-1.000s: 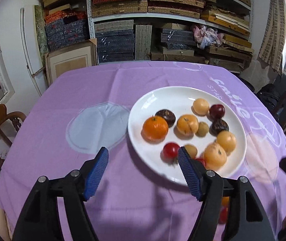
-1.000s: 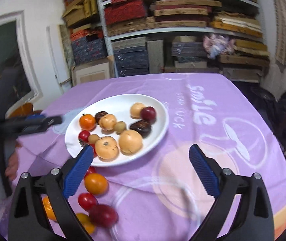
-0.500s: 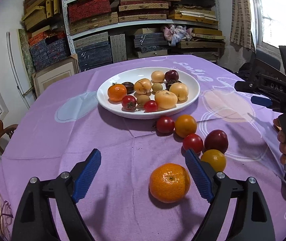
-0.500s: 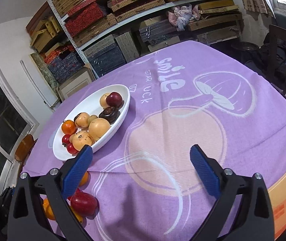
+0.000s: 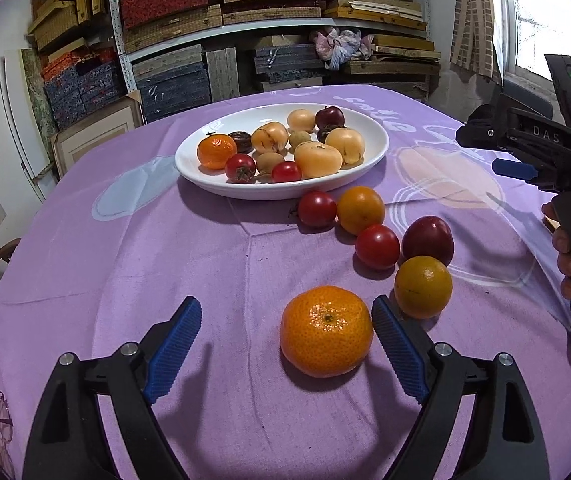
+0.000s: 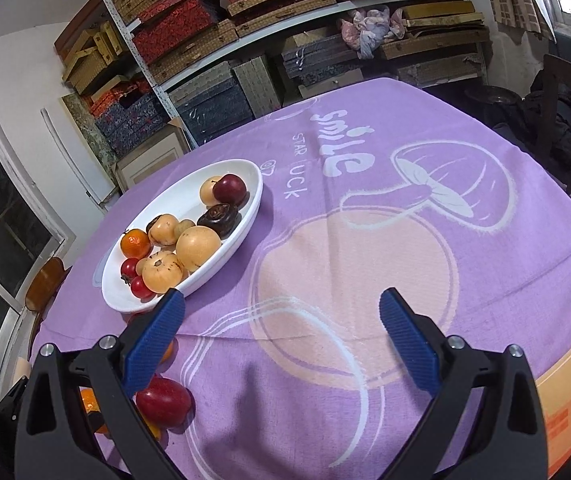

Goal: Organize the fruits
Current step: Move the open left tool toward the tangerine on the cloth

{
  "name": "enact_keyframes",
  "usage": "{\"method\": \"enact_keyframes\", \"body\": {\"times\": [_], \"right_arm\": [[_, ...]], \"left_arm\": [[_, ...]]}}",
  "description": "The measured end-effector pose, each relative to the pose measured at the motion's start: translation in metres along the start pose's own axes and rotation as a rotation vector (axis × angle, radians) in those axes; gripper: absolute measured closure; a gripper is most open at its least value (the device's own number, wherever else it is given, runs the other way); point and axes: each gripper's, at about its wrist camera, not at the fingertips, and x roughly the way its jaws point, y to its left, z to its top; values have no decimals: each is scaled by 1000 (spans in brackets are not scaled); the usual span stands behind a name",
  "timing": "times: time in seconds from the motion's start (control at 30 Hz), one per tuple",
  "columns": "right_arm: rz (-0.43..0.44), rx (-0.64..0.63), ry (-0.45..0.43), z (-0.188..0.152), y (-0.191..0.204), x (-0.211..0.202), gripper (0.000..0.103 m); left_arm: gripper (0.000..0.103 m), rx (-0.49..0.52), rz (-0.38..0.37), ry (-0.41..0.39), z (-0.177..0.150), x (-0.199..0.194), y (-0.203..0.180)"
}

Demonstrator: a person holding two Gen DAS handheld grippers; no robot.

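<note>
The left gripper (image 5: 285, 344) is spread wide and holds nothing; the bright orange, dimpled mandarin (image 5: 326, 331) sits on the purple-clothed table (image 5: 165, 264) between its blue ribbed fingers (image 5: 395, 350), far off centre — close against the right-hand finger, if not touching it, with a broad gap to the left-hand one. Closing from here looks risky: the left-hand finger would have to sweep across that gap, and the round fruit could roll or squirt forward out of the pinch instead of being caught.

Just beyond the right-hand finger lies a darker orange round fruit (image 5: 423, 287), and past it a cluster — a deep red plum (image 5: 428, 240), two small red tomatoes (image 5: 377, 246) and another orange fruit (image 5: 360, 210). A nudge to the mandarin would likely knock into these and scatter them across the smooth cloth, perhaps toward the table edge.

Farther ahead stands the white oval ceramic plate (image 5: 213, 184), already crowded with fruit, so a mandarin set down carelessly may roll others off its shallow rim.

The right gripper (image 6: 281, 340) also stands apart and empty, hovering over bare cloth; the plum lies just beside its left-hand finger, where a careless drop could bump it.
</note>
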Motion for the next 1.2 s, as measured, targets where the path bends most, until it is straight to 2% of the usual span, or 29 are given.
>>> {"method": "enact_keyframes", "body": {"times": [0.13,0.23,0.37,0.63,0.77,0.97,1.2], "right_arm": [[-2,-6,3,-1,3,0,7],[-3,-12,5,-2,4,1,7],[-5,-13,6,-2,3,1,7],[-6,-21,7,-1,4,1,7],[-8,-36,5,-2,7,1,7],[-13,-66,6,-4,12,0,7],[-13,-73,6,-5,15,0,7]], "left_arm": [[15,-18,-16,56,0,12,3],[15,-79,-42,90,0,21,13],[17,-92,36,75,1,18,25],[17,-205,84,92,-2,15,65],[22,-245,42,109,-7,12,74],[35,-201,-1,82,-10,2,65],[39,-182,-36,82,-9,5,58]]}}
